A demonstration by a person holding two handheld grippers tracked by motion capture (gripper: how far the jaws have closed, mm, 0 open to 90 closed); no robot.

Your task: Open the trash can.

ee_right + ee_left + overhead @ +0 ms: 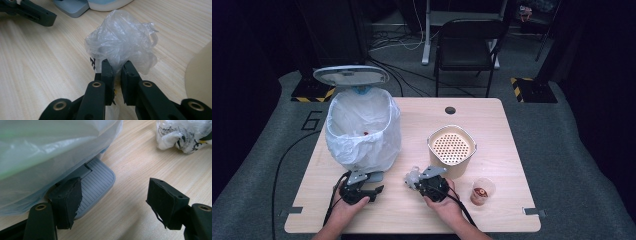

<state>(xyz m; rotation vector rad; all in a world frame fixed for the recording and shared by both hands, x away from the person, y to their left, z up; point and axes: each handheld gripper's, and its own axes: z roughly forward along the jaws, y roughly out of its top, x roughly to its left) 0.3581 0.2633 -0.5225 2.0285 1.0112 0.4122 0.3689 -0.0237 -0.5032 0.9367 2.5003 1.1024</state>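
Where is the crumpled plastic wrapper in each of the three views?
High view: the crumpled plastic wrapper lies low at centre, at the right gripper.
Left gripper view: top right corner, on the table.
Right gripper view: centre, pinched between the closed jaws.
Shared landmark: the bin's grey pedal.

A lab or recording studio, not a home: a lone wooden counter (492, 115) stands on grey carpet (572, 150) in a darkened room, with loose cables (402, 40), a black folding chair (464, 45), hazard-striped stand bases (532, 90) and a floor number (312, 121).
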